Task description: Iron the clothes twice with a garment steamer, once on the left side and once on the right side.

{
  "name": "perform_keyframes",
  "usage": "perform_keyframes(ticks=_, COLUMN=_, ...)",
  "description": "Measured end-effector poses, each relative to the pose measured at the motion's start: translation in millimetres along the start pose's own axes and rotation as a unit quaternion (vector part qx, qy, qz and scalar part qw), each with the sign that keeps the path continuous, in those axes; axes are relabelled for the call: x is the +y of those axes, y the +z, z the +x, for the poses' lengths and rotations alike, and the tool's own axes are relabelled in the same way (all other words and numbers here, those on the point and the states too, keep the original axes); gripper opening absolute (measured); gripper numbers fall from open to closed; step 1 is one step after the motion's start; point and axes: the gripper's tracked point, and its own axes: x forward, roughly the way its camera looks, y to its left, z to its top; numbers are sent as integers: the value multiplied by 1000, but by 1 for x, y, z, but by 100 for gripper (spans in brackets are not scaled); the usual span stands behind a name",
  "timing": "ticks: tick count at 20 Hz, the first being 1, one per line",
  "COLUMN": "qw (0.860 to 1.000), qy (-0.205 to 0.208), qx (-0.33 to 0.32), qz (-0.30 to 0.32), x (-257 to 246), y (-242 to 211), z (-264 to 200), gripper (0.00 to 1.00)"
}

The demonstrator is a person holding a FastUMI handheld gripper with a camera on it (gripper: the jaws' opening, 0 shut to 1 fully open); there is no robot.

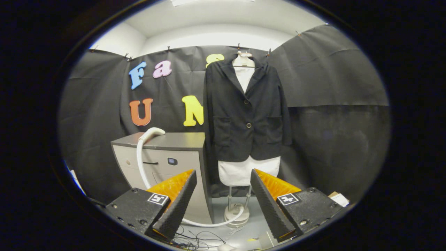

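Two fingers of the gripper [223,195] stand apart, holding nothing. Beyond them the steamer head [152,132] rests on a grey cabinet [167,141], left of the hung black jacket [245,111]. Step in hand, by judgement: reaching for the steamer; next, closing on its head.

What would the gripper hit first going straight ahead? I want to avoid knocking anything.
Likely the white hem under the black jacket on the stand; the open gripper holds nothing, and depth is unclear.
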Motion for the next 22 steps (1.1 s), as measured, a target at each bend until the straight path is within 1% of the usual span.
perform_keyframes(ticks=3, qw=1000, qy=13, qx=-2, qz=4, x=25, y=26, z=22, gripper=99)
perform_keyframes(ticks=6, qw=999, qy=37, qx=-6, qz=2, x=62, y=56, z=53, gripper=99)
perform_keyframes(ticks=9, qw=997, qy=69, qx=-1, qz=-20, x=105, y=79, z=96, gripper=99)
perform_keyframes(ticks=14, qw=993, qy=116, qx=28, qz=-23, x=183, y=107, z=162, gripper=99)
perform_keyframes(ticks=18, qw=984, qy=163, qx=65, qz=-32, x=257, y=110, z=211, gripper=98)
perform_keyframes(ticks=22, qw=973, qy=196, qx=107, qz=-57, x=319, y=93, z=251, gripper=97)
